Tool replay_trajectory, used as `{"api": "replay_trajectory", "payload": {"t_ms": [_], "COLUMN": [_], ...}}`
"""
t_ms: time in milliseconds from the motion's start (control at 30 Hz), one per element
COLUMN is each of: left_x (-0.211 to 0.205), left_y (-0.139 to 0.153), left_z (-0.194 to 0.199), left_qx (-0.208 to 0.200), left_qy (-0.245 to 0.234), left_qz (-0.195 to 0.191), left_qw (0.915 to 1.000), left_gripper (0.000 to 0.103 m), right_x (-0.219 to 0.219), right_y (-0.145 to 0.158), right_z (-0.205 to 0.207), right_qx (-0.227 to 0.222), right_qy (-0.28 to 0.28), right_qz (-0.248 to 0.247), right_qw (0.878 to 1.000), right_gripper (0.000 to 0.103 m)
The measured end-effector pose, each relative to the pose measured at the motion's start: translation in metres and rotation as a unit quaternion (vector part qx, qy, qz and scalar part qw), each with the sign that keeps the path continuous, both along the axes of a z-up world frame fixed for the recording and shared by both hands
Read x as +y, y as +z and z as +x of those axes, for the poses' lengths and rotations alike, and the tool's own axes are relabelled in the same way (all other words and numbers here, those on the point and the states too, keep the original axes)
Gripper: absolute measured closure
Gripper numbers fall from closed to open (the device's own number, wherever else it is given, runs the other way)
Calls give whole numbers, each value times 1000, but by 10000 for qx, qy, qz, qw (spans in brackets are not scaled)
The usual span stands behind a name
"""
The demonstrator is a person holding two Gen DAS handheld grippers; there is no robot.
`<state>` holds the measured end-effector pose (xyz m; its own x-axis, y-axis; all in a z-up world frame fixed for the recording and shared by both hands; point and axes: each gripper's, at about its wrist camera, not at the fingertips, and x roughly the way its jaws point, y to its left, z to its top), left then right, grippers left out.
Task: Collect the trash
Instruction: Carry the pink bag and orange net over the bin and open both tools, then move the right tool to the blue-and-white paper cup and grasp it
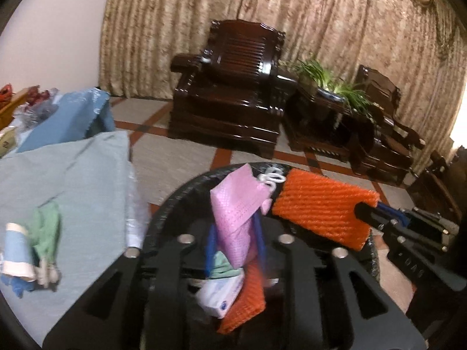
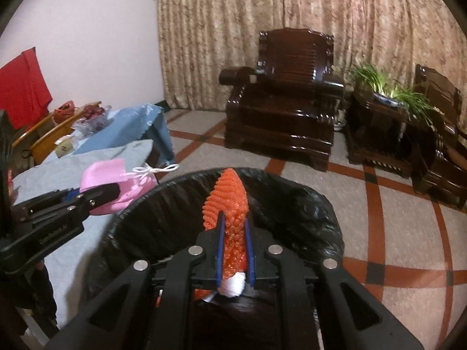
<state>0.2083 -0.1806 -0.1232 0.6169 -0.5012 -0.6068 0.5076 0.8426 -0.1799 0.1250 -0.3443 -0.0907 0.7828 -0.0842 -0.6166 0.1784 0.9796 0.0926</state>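
Right wrist view: right gripper (image 2: 235, 233) clamped tight on orange foam net (image 2: 227, 204), above bin (image 2: 306, 204) near its far rim. Left gripper (image 1: 233, 233) loosened around pink mask (image 1: 236, 210), over the bin mouth. Best to spread jaws fully well inside the rim.

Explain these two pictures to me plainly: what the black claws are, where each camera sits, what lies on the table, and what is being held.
These are two handheld grippers, each carrying its own camera looking along its fingers. The left gripper has a pink mask between its fingers. The right gripper is clamped on an orange foam net. Both hang over a bin lined with a black bag, already holding scraps. Beside it, the cloth-covered table has more crumpled trash.
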Motion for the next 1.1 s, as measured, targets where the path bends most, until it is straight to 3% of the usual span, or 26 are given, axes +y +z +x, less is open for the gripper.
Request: {"api": "replay_trajectory", "payload": {"t_ms": [67, 133, 200, 267, 300, 400, 500, 700, 1100], "left_x": [0, -2, -1, 5, 10, 24, 44, 101, 227], "left_y": [-5, -8, -11, -12, -12, -3, 11, 36, 54], "left_z": [2, 4, 4, 2, 0, -4, -11, -26, -53], "left_qx": [164, 296, 388, 421, 413, 254, -25, -394, -620], "left_qy": [-124, -196, -220, -187, -139, 20, 266, 922, 2170], "left_qz": [-130, -239, -254, -281, -281, -225, -131, 57, 448], "left_qw": [9997, 9991, 9987, 9985, 9987, 9994, 9996, 9949, 9732], "left_gripper": [53, 51, 42, 36, 35, 26, 16, 10, 10], "right_x": [-3, -9, -11, -12, -12, -10, 1, 33, 129], "right_y": [-4, -6, -5, -3, -2, 6, 16, 33, 35], "right_z": [-1, -4, -7, -11, -12, -18, -21, -19, 8], "right_qx": [51, 42, 13, -61, -107, -279, -415, -581, -520], "right_qy": [-31, -87, -124, -180, -194, -201, -57, 301, 1169], "right_qz": [-22, -37, -55, -63, -61, -16, 117, 154, 239], "right_qw": [10000, 9999, 9999, 9998, 9997, 9994, 9991, 9977, 9915], "right_gripper": [79, 57, 49, 28, 26, 5, 6, 6, 6]}}
